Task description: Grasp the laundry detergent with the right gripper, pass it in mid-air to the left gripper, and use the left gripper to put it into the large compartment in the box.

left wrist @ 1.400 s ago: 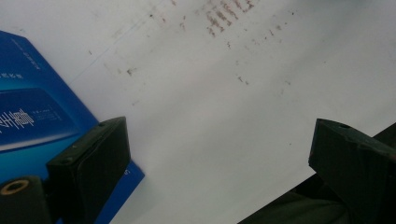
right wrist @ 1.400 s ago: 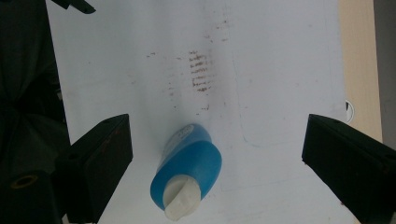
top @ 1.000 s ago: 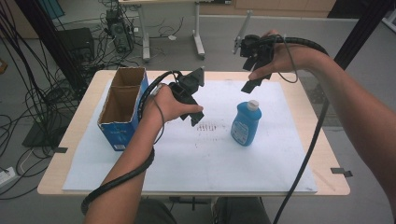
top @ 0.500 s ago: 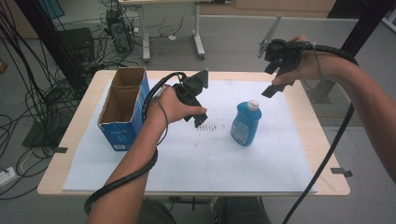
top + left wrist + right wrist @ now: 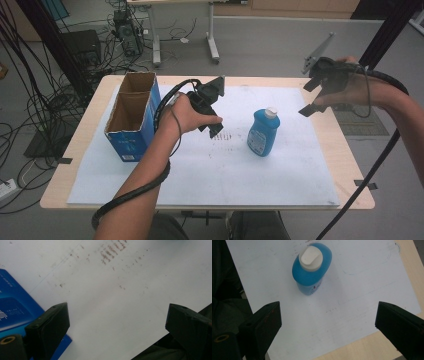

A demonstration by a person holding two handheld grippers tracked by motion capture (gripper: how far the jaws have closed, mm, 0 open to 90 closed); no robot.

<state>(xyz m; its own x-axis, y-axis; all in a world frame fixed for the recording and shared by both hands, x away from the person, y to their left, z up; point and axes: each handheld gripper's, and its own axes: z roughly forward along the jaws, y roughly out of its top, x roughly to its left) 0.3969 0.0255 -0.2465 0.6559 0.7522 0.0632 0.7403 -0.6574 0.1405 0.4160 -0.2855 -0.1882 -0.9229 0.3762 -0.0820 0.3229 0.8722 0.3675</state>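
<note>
Bottle (image 5: 311, 270) ahead of right tool (image 5: 327, 322) — apart.

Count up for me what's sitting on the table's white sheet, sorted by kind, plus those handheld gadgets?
Blue bottle with white cap: 1
Blue cardboard box, open on top: 1
Handheld grippers: 2, the left gripper over the sheet and the right gripper above the table's far right edge, both open with nothing between the jaws
Total: 4
</note>
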